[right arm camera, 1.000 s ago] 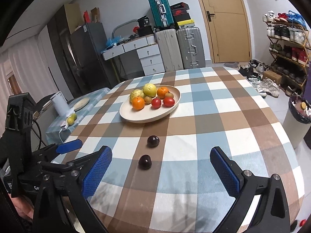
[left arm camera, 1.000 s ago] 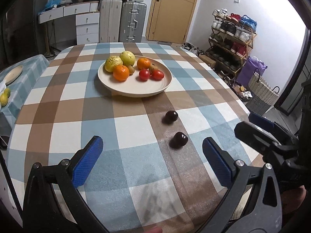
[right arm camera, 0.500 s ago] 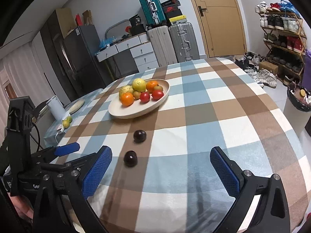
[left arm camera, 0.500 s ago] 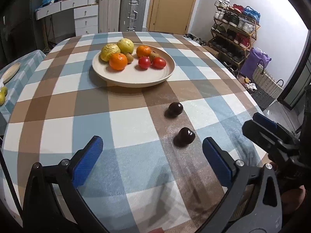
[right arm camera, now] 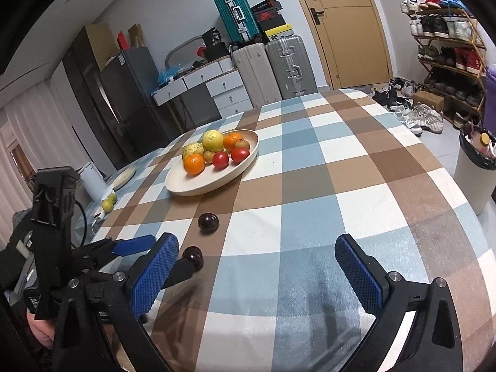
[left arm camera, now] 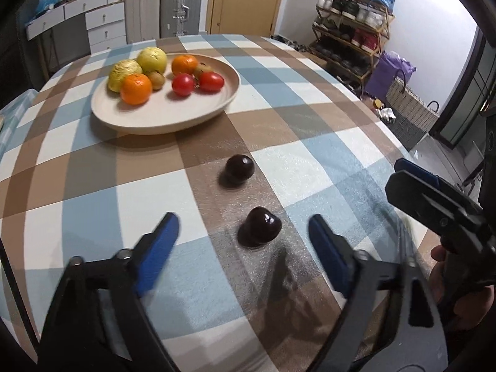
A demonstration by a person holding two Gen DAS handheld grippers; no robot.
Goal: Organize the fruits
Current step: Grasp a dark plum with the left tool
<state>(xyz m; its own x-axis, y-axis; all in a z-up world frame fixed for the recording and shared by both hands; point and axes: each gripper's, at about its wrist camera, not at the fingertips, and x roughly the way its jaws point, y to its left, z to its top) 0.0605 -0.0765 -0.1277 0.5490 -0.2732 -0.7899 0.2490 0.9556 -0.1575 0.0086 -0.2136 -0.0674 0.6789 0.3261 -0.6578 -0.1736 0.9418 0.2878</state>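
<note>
Now closing left tongs [left arm camera: 243, 241] around nearer plum [left arm camera: 261, 229] (stem dimple upward).

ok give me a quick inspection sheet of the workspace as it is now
surface: round table under a checked cloth
job's things: plate with mixed fruit; near dark fruit and far dark fruit loose on the cloth
clutter: nothing seen on the table
grippers: left gripper closing around the near dark fruit, pads not touching; right gripper open, empty
cables: white cable on the side table
surroundings: suitcases, drawers, shoe rack, door
</note>
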